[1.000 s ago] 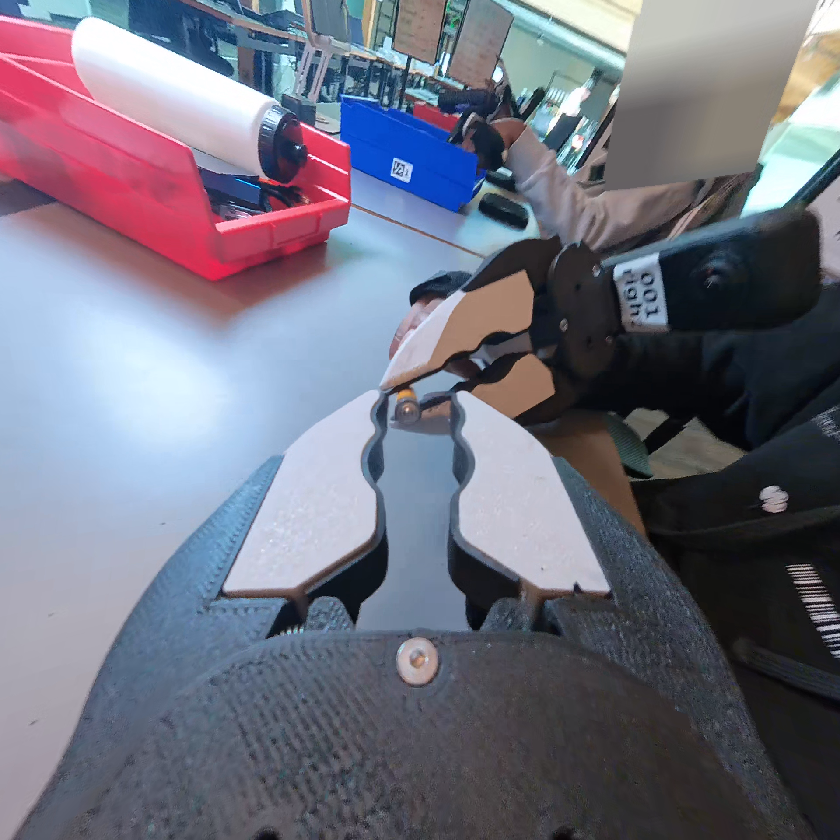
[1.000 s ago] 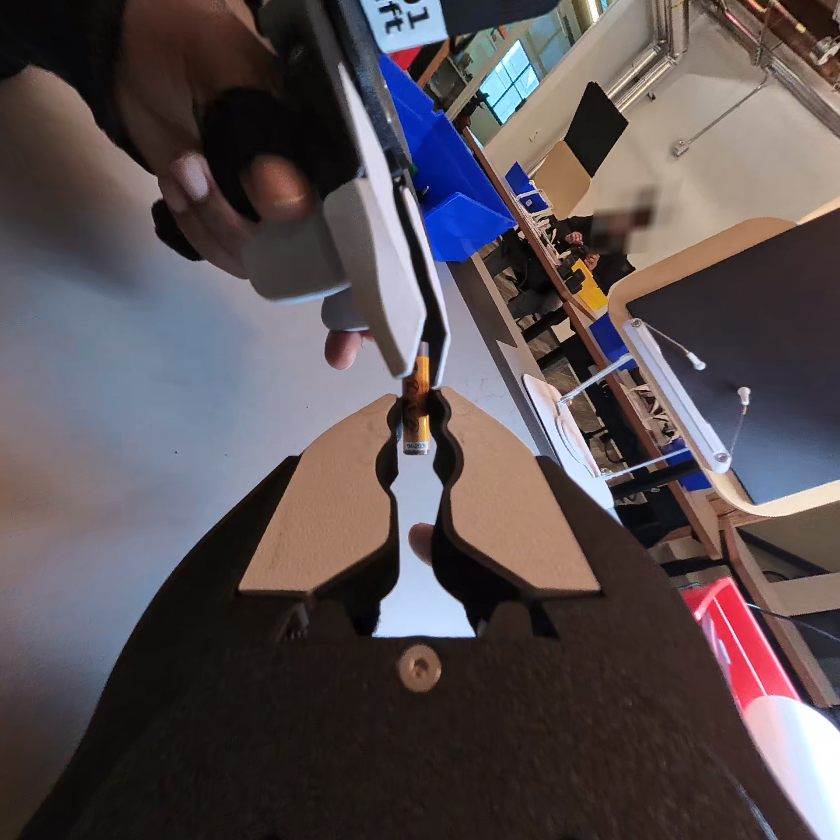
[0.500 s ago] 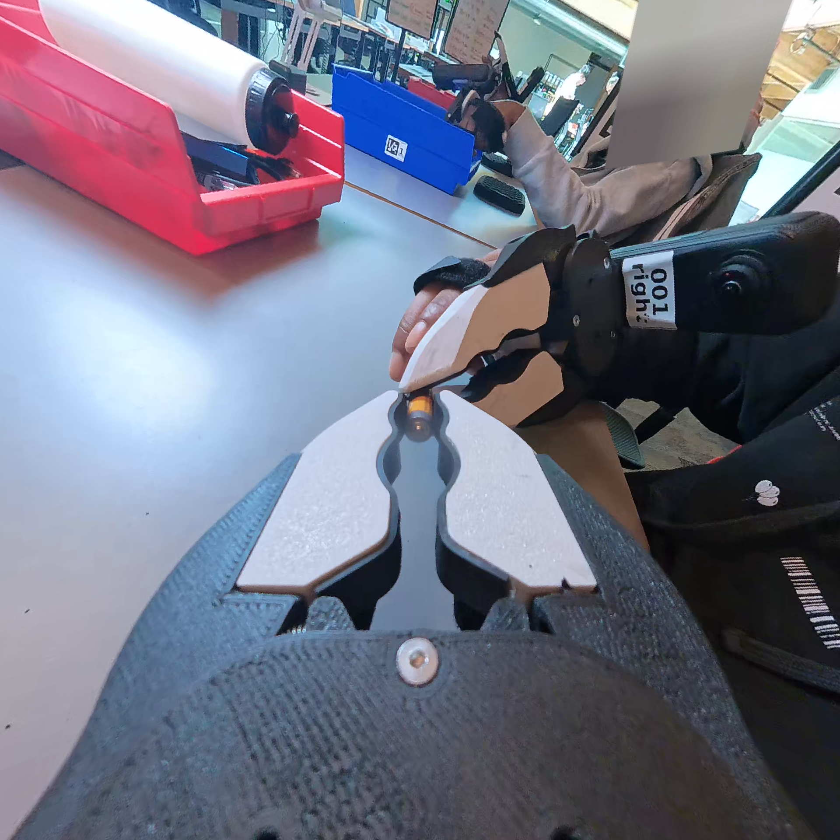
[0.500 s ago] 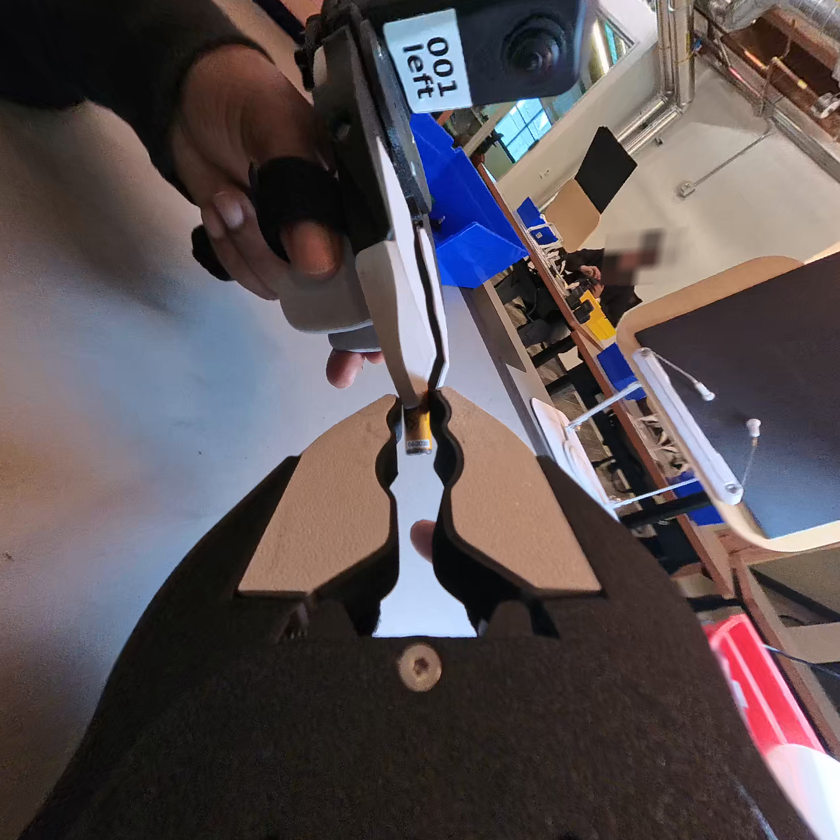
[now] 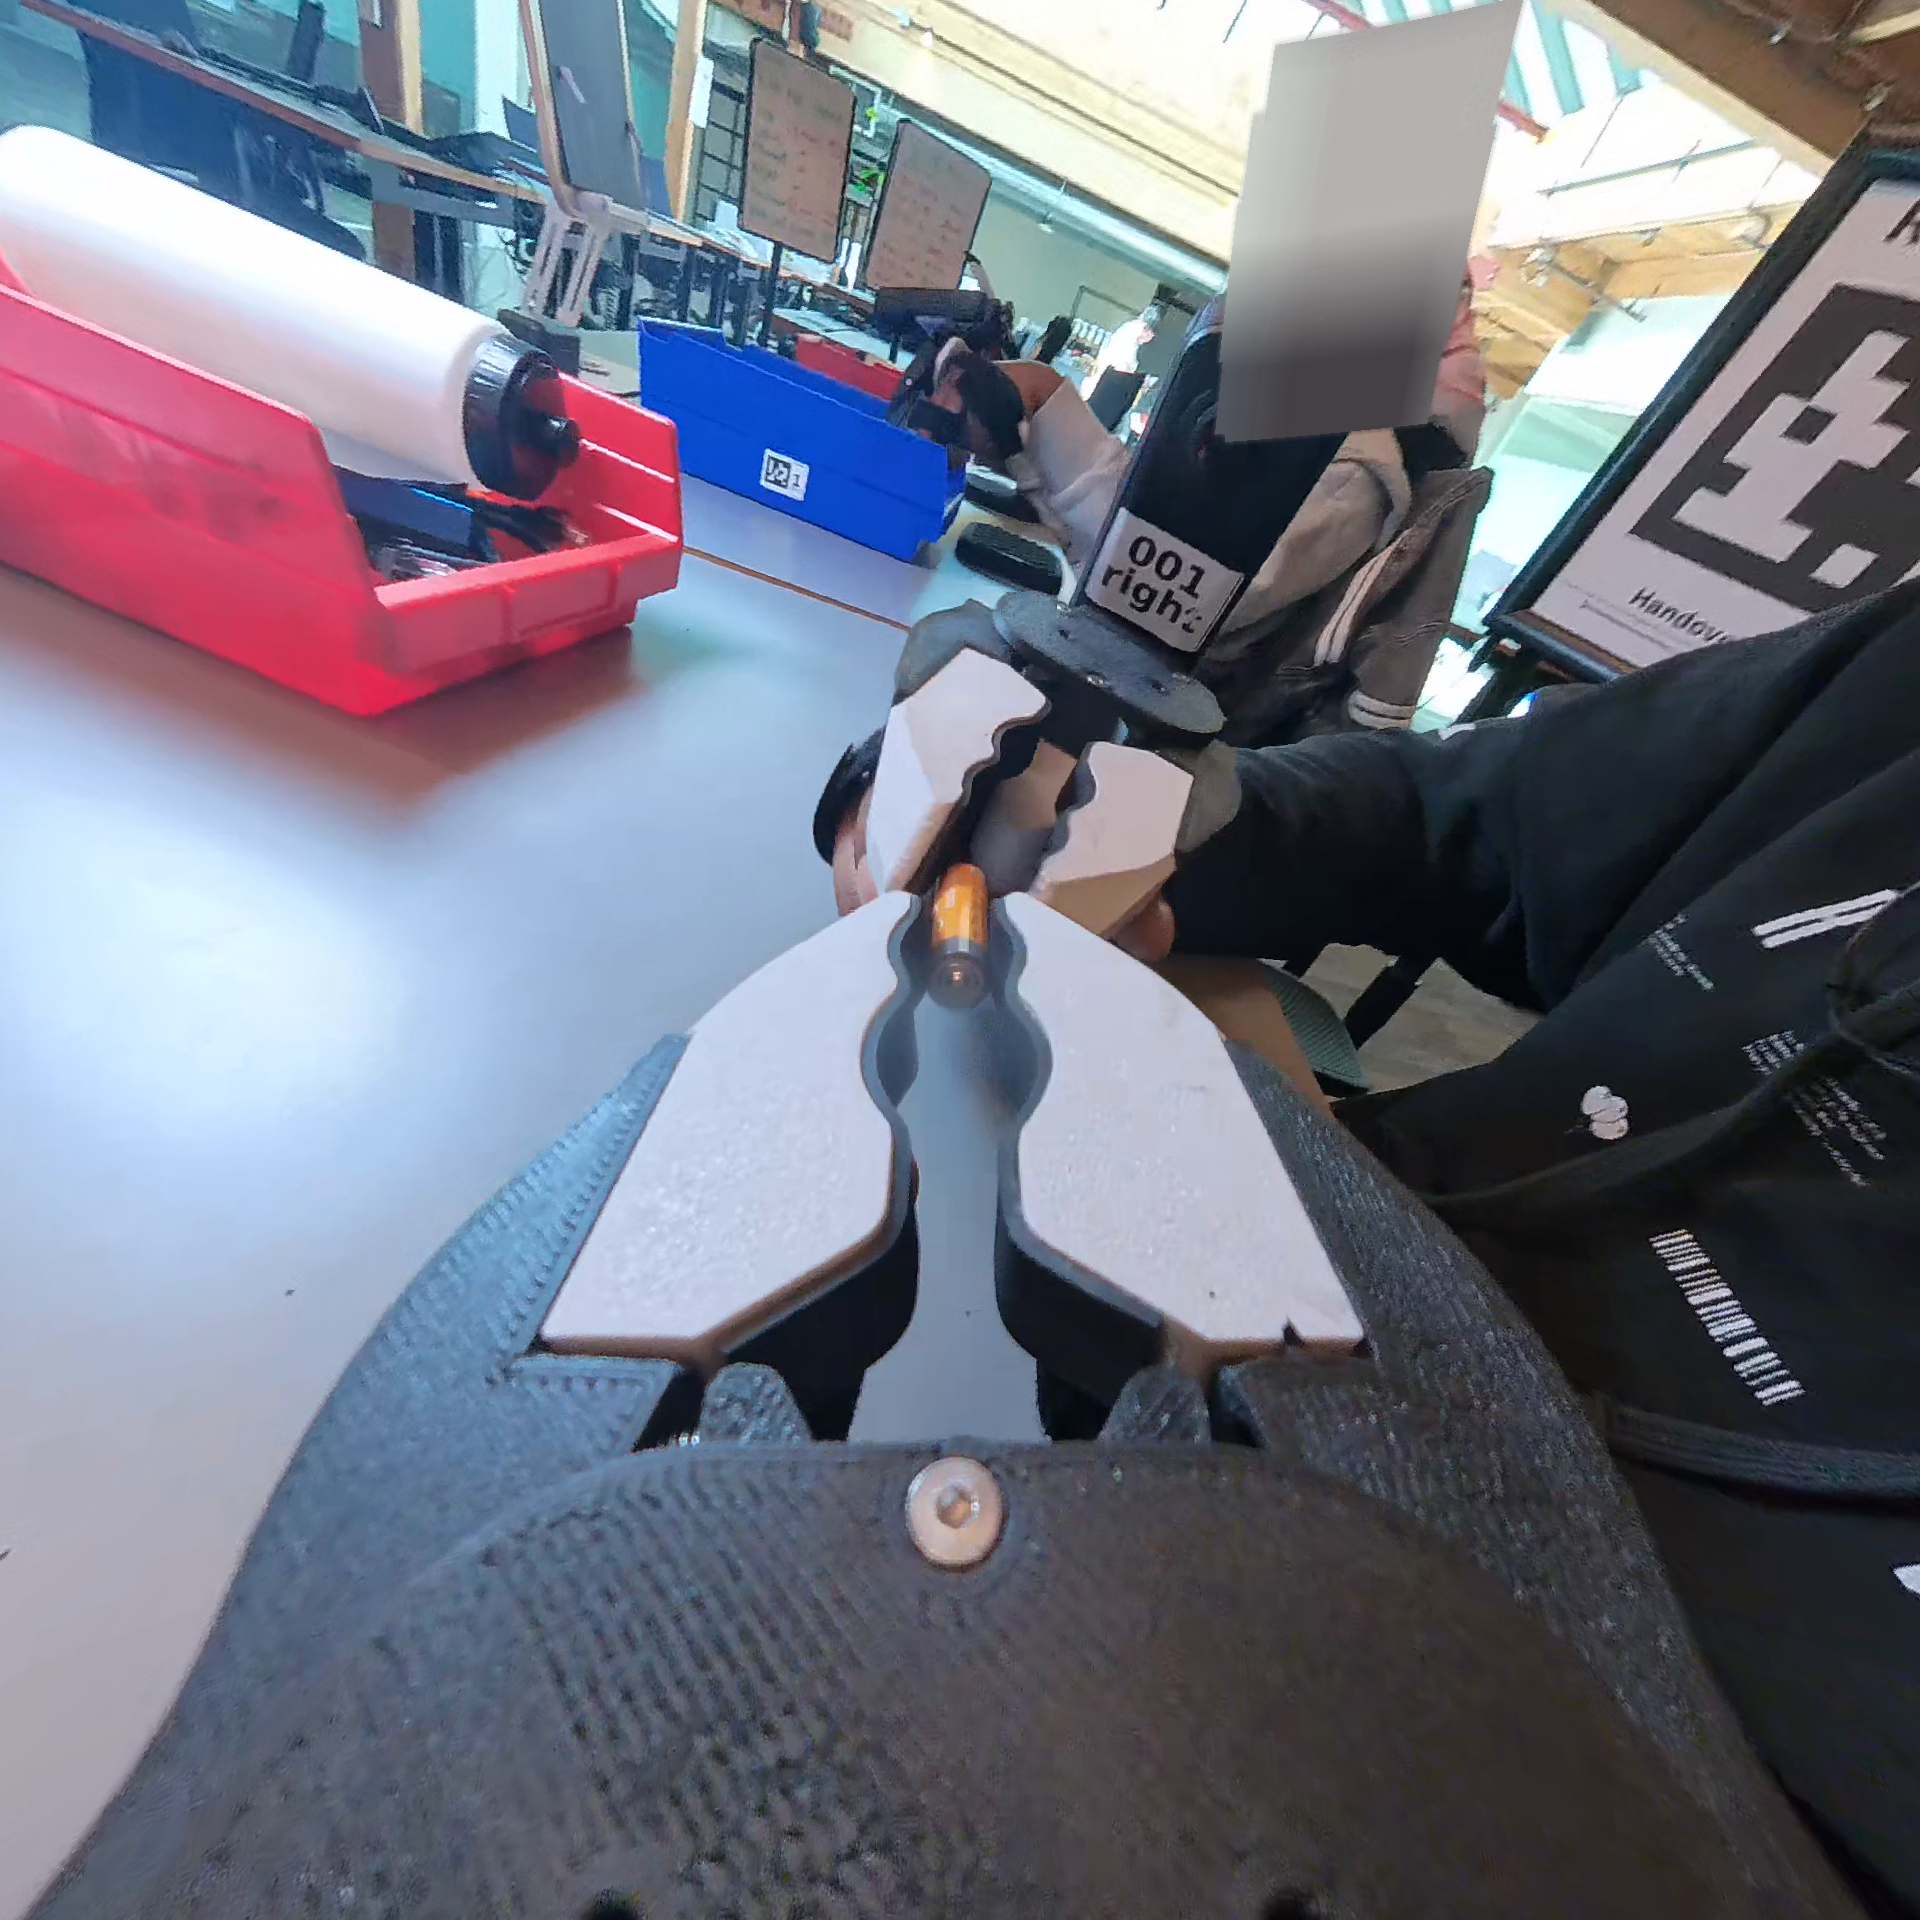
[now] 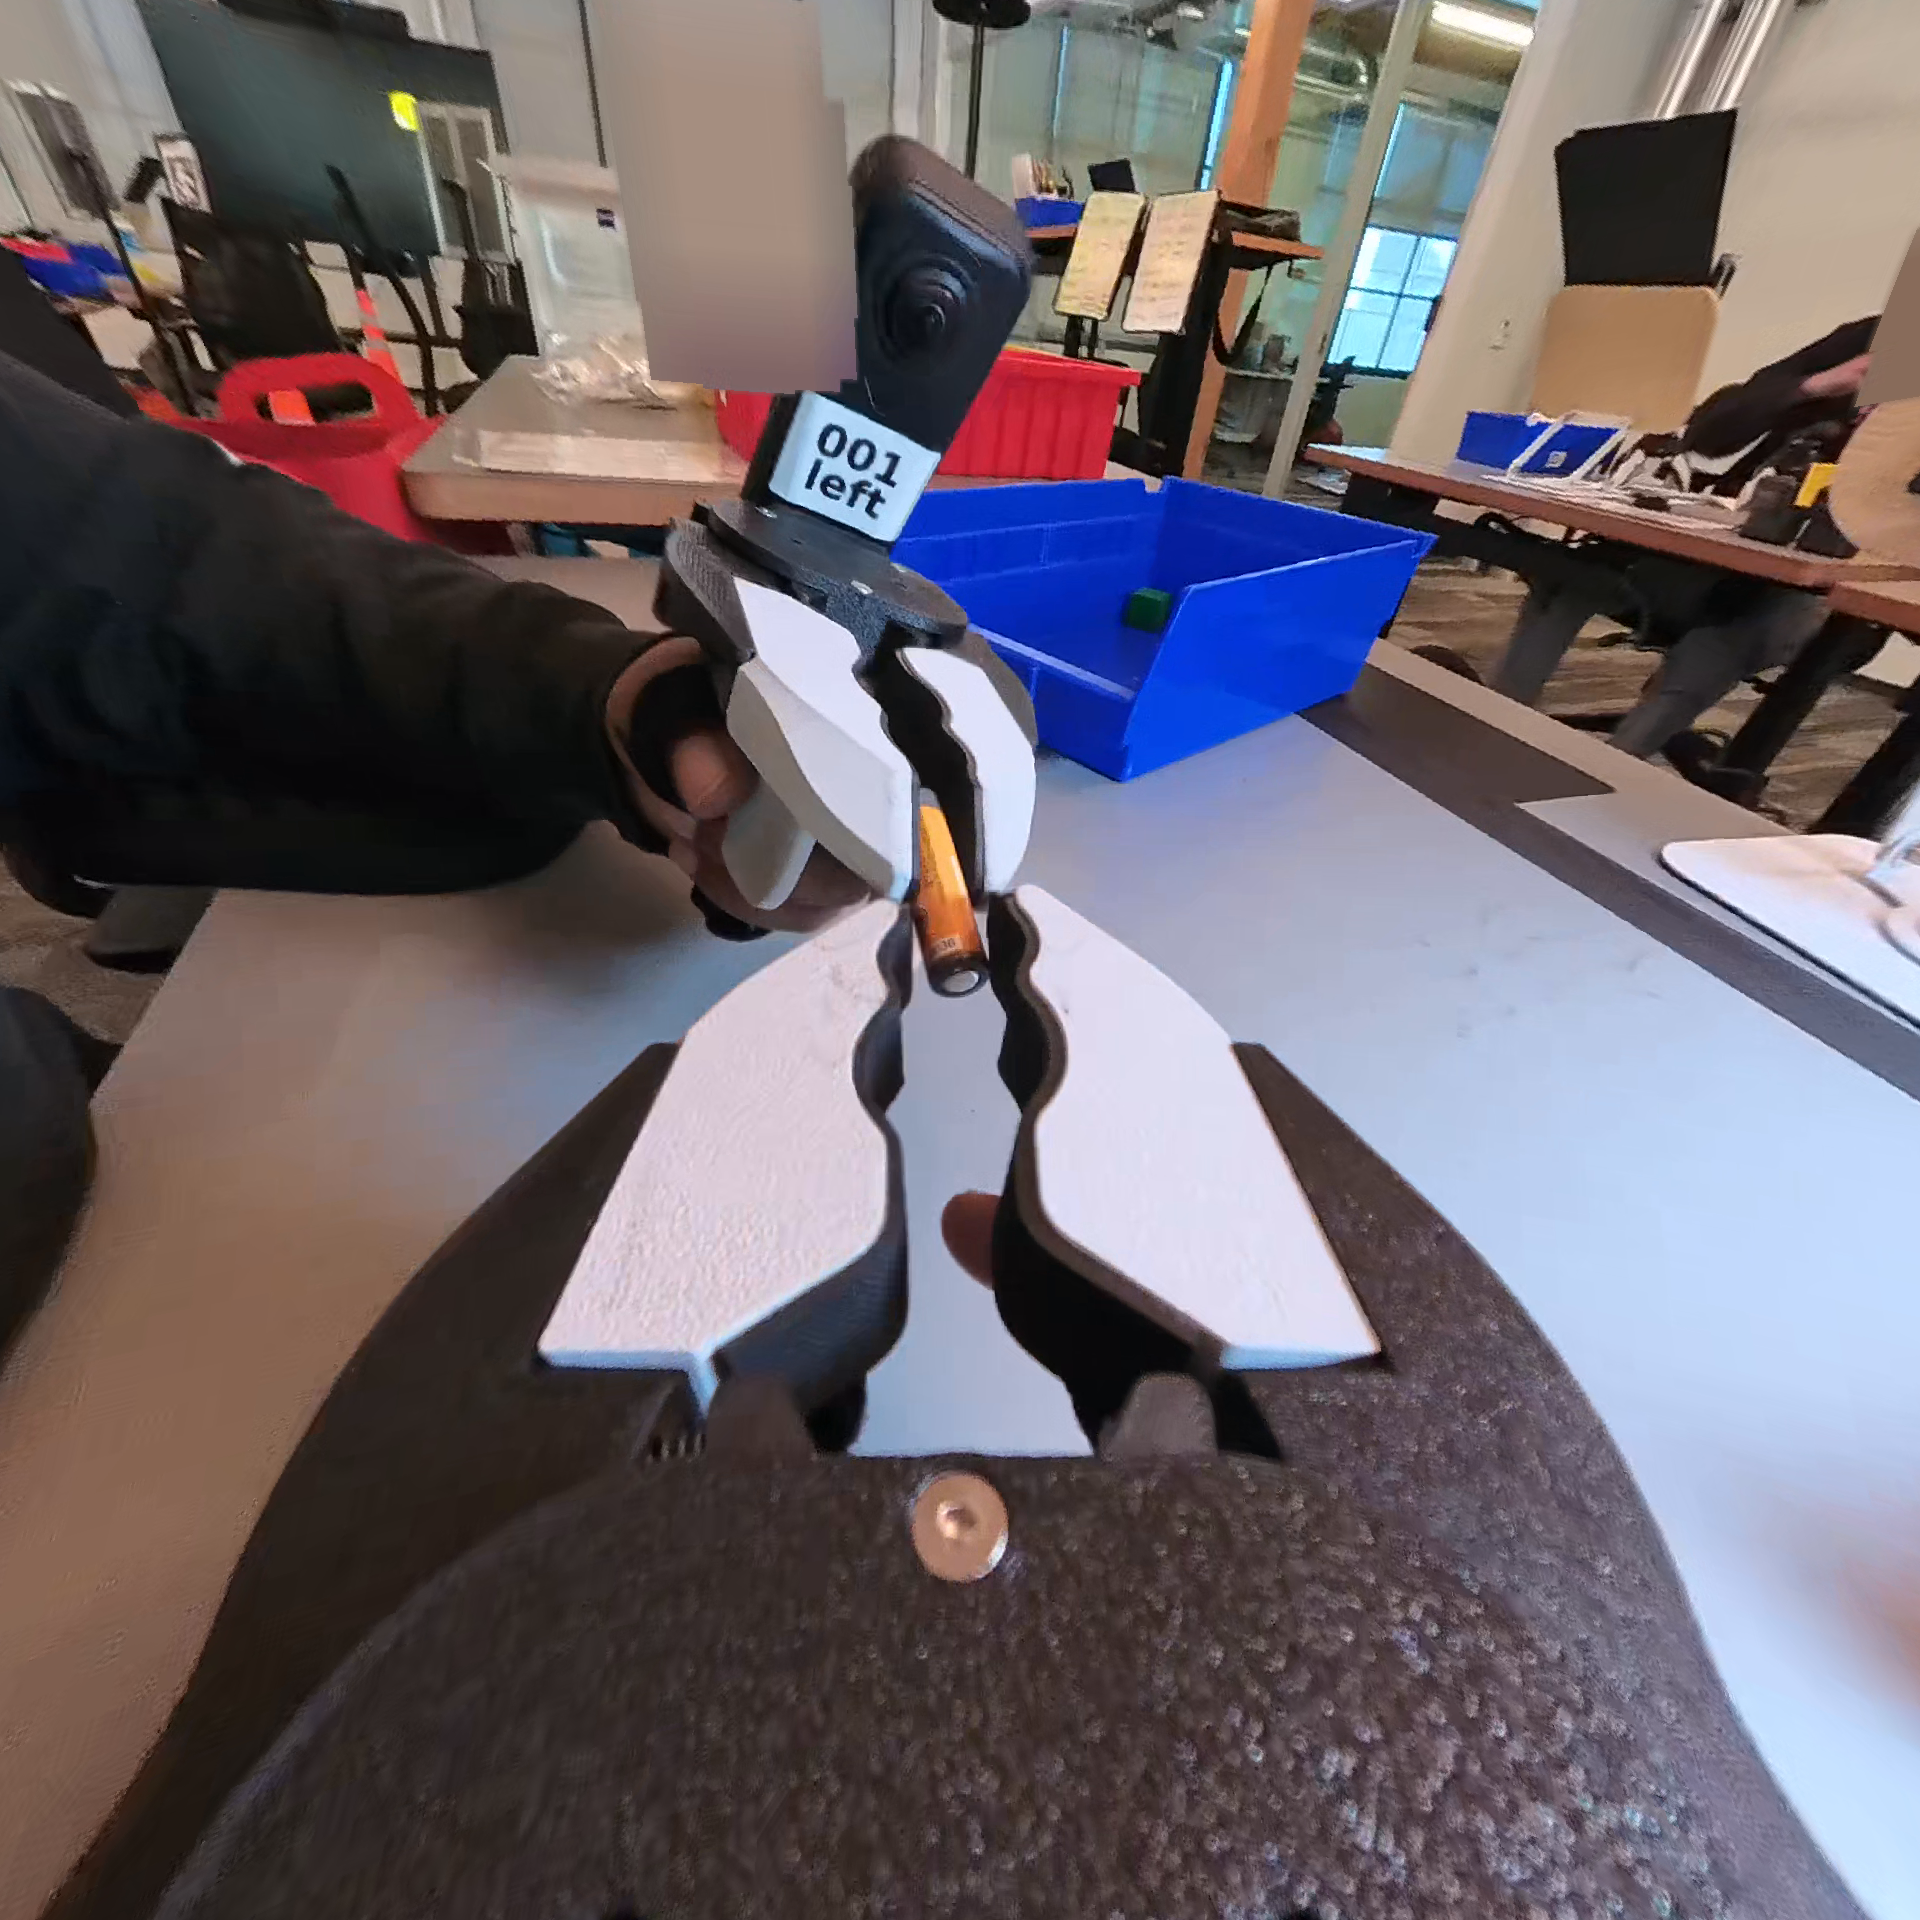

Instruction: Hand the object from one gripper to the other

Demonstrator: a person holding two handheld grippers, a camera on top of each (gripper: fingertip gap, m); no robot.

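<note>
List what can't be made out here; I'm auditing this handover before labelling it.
- Battery upper end: right wrist view, buried between the fingers of the left gripper.
- Red bin contents: left wrist view, dark tangle behind its wall, under the white roll.
- Green item in blue bin: right wrist view, too small.

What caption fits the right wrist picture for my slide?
Left claw holds an orange battery between the open right claw's tips, blue bin behind.
</note>
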